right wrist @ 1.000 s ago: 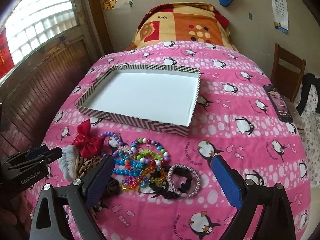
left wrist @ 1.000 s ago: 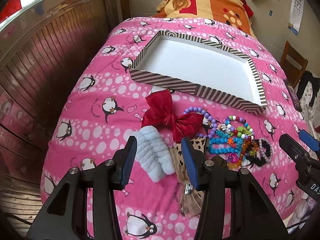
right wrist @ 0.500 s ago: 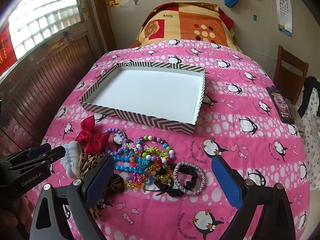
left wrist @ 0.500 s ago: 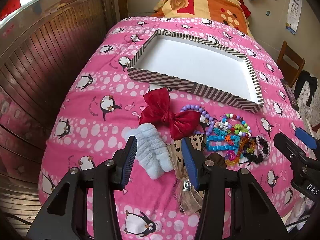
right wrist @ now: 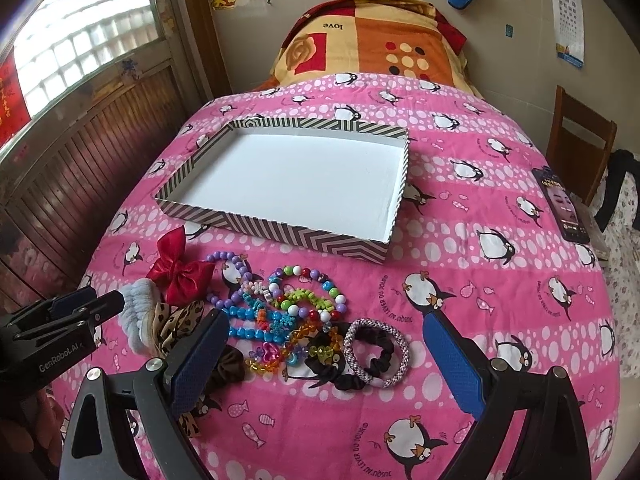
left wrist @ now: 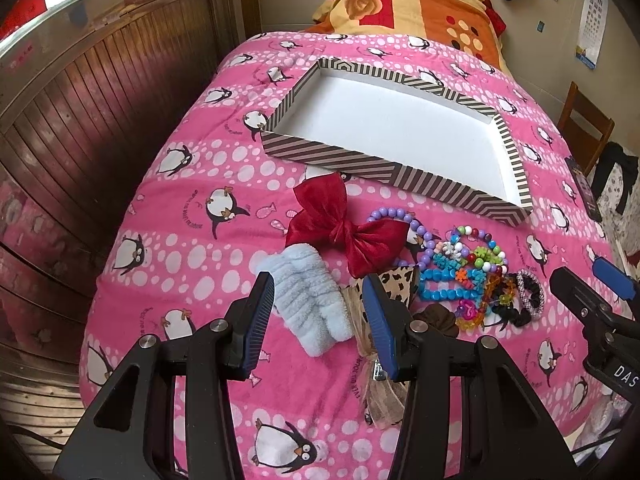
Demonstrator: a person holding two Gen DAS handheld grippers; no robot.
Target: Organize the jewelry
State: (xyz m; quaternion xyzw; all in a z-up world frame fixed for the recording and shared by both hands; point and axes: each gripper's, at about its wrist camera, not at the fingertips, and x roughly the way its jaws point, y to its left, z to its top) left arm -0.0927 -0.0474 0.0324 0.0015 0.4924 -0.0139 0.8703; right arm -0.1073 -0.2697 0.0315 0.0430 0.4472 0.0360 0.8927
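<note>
A striped tray [left wrist: 348, 160] [right wrist: 280, 228] with a bare white floor lies mid-bed. In front of it sits a pile: a red bow [left wrist: 344, 228] [right wrist: 180, 268], a pale blue fluffy scrunchie [left wrist: 308, 304] [right wrist: 136, 304], a leopard-print bow [left wrist: 396, 284] [right wrist: 176, 320], coloured bead bracelets [left wrist: 460, 272] [right wrist: 280, 300], and a sparkly band with a black scrunchie [right wrist: 376, 348]. My left gripper [left wrist: 320, 308] hovers open over the blue scrunchie, holding nothing. My right gripper [right wrist: 324, 332] stands wide open above the bracelets and band, holding nothing.
The pink penguin quilt [right wrist: 460, 280] covers the bed. A phone [right wrist: 560, 204] lies at its right edge, beside a wooden chair [right wrist: 576, 144]. Dark wood panelling [left wrist: 80, 120] runs along the left. An orange pillow [right wrist: 372, 48] lies at the far end.
</note>
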